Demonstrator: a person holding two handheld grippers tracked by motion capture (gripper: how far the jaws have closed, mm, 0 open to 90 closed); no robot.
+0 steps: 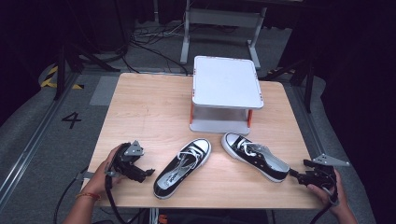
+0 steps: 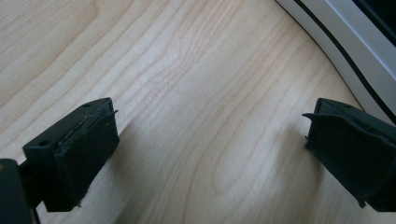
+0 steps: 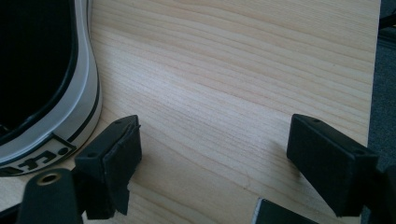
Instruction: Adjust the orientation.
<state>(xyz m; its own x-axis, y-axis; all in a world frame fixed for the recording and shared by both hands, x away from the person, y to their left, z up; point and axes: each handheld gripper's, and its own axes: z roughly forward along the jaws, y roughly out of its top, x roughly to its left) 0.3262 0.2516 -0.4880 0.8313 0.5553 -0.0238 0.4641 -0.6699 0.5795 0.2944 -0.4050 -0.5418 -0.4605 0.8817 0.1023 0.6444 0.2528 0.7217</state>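
**Ana:** High view first: two black canvas low-top sneakers with white laces and white rubber soles lie on the pale wooden table (image 1: 140,107). Where exactly?

**Ben:** The left sneaker (image 1: 183,168) sits near the front edge, toe pointing away and slightly right. The right sneaker (image 1: 256,156) lies just beside it, toe toward the middle, heel toward the table's right front corner. Behind both stands a white two-tier plastic rack with orange posts (image 1: 226,93).

**Ana:** And the grippers?

**Ben:** The left gripper (image 1: 145,172) is held low over the table, left of the left sneaker's heel, near it but apart. In the left gripper view its jaws stand wide, bare wood between them, with a white sole edge at the upper right corner (image 2: 355,51).

**Ana:** The right gripper?

**Ben:** The right gripper (image 1: 299,176) sits just beside the right sneaker's heel. In the right gripper view its jaws are spread, grasping nothing; that heel (image 3: 56,107) lies just beside the left jaw.
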